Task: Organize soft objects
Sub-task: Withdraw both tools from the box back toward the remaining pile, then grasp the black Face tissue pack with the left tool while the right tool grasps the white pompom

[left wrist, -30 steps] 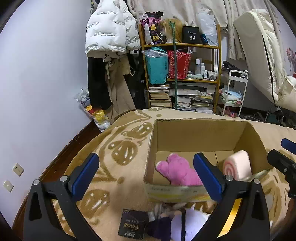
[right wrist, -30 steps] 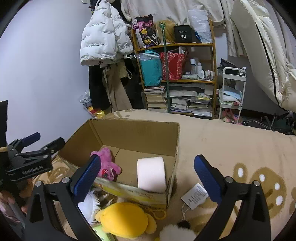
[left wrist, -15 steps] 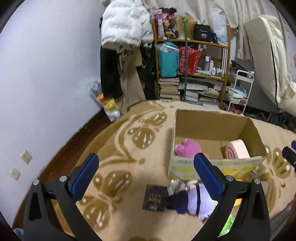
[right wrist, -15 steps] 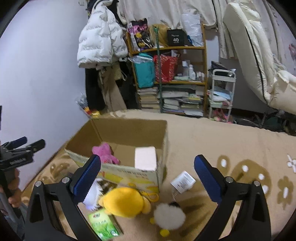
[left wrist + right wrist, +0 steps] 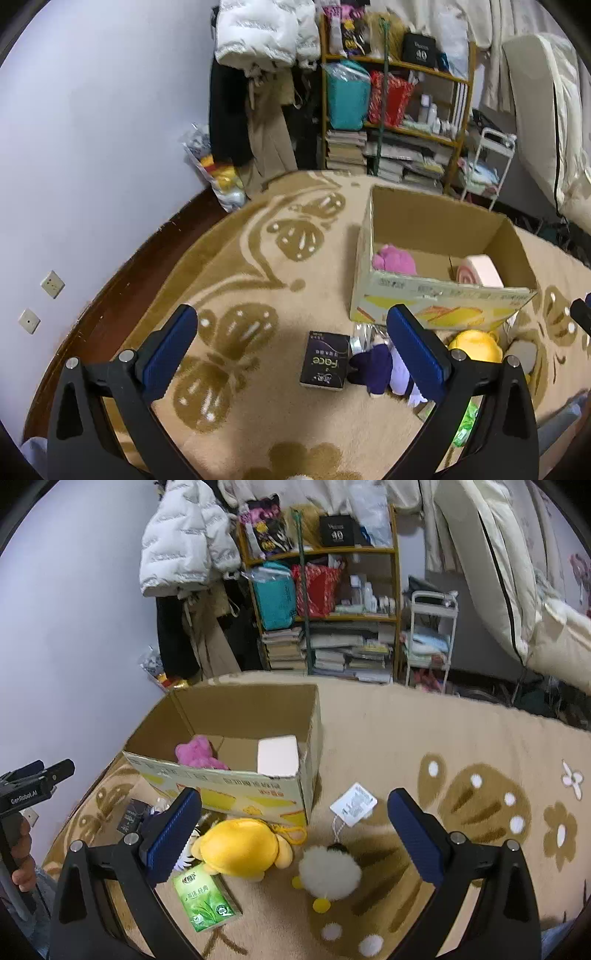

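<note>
An open cardboard box (image 5: 436, 295) (image 5: 236, 790) stands on the beige rug, holding a pink plush (image 5: 393, 260) (image 5: 197, 753) and a pink-and-white roll cushion (image 5: 480, 271) (image 5: 277, 755). In front of the box lie a yellow plush (image 5: 240, 849) (image 5: 474, 341), a white fluffy plush (image 5: 328, 873) with a paper tag (image 5: 353, 804), and a purple-and-white plush (image 5: 380, 365). My left gripper (image 5: 291, 343) is open and empty, held above the rug left of the box. My right gripper (image 5: 293, 827) is open and empty, hovering over the yellow and white plushes.
A black "Face" packet (image 5: 325, 360) and a green tea packet (image 5: 203, 897) lie on the rug near the toys. A cluttered shelf (image 5: 325, 590), hanging coats (image 5: 258, 74), a white cart (image 5: 430, 635) and a wall (image 5: 92, 147) border the rug.
Both grippers have pulled back and up from the box, so more rug and the toys in front of the box show. Both stay open and empty.
</note>
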### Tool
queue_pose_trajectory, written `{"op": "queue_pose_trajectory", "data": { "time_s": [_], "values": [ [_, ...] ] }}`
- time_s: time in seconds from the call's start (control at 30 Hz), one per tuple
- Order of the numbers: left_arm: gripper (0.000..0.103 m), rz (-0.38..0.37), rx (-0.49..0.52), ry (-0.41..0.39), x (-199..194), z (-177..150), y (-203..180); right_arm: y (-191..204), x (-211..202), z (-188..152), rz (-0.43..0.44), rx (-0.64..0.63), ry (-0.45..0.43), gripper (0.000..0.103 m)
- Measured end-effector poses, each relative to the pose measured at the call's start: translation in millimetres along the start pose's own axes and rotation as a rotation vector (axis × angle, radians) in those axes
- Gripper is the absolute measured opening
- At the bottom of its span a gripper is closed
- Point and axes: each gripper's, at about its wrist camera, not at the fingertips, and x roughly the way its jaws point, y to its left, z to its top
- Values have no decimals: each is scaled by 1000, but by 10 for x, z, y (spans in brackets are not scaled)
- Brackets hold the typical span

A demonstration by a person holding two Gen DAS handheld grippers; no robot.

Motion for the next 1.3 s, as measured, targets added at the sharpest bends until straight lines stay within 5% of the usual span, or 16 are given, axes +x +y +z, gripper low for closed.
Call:
{"op": "queue_pose_trajectory", "data": {
  "time_s": [0.6,1.17,1.3],
  "values": [
    [101,31,54,237,868,-141,-150,-383,694,-170,-27,174,278,98],
    [101,57,80,383,1229,-313,-200,-414,1131,-443,-61,215,508,79],
    [101,53,53,406,1300,-333,-150,-382,1181,-502,-72,198,549,63]
  ]
}}
